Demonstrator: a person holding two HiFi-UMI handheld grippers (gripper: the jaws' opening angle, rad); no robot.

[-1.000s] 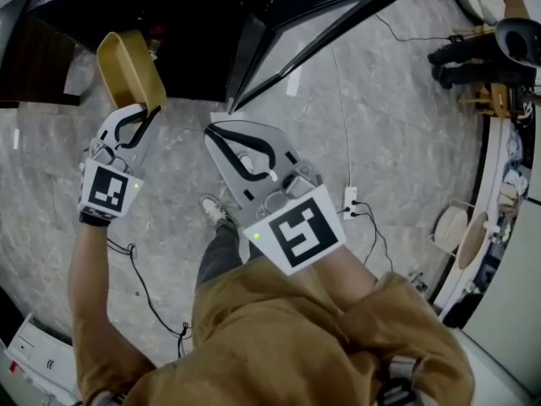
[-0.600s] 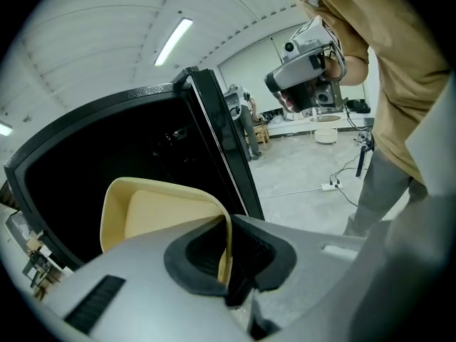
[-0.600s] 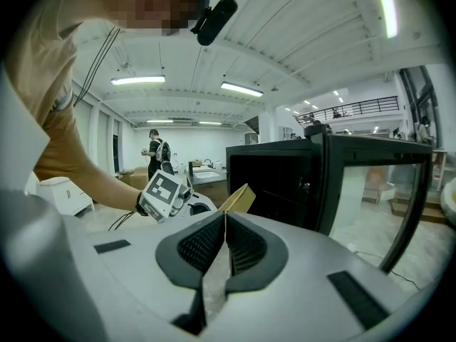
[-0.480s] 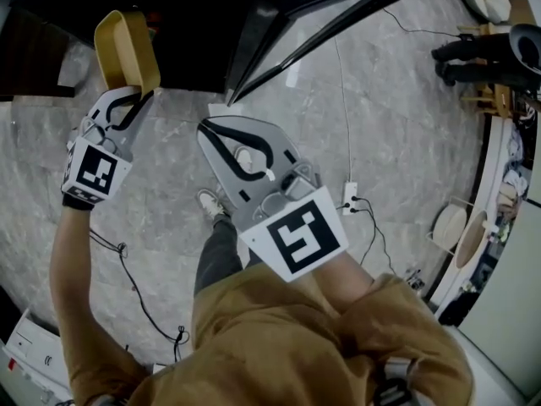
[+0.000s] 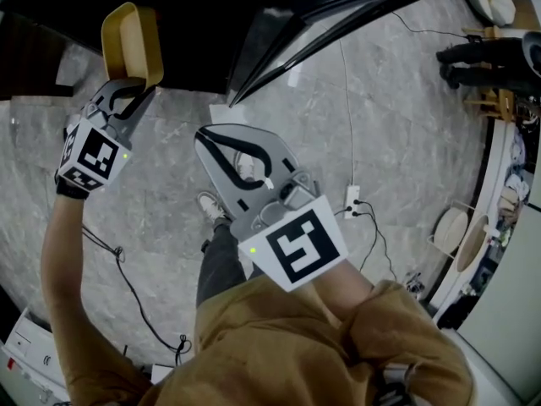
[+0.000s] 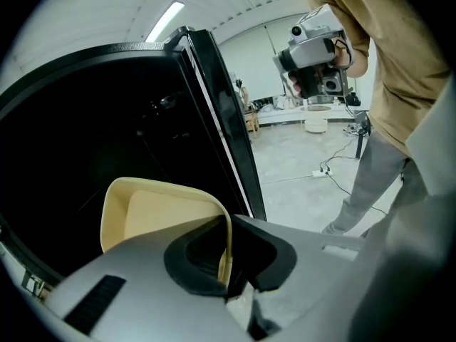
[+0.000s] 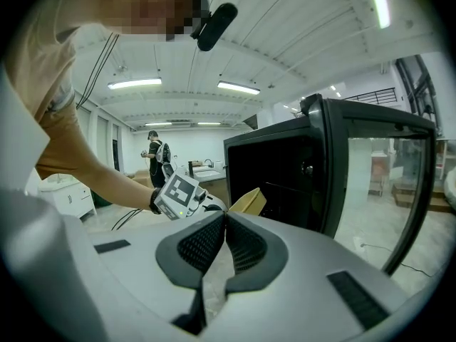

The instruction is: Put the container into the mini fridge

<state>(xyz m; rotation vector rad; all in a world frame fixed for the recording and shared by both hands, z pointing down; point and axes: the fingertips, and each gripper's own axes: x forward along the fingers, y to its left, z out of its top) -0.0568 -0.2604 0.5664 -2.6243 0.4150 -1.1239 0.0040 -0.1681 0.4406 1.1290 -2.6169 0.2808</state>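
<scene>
The yellow container is pinched by one wall in the closed jaws of the left gripper. It extends straight ahead of them, long axis aimed into the dark mini fridge, seemingly at its opening, beside the open door. The right gripper, farther back, is closed on nothing.

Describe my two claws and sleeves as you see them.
Both the left claw and right claw are light grey plastic shells with black pads. Each carries a white cube printed with black square markers and a small green light. The mustard-brown shirt is long-sleeved on the right. A dark band circles the left wrist.
</scene>
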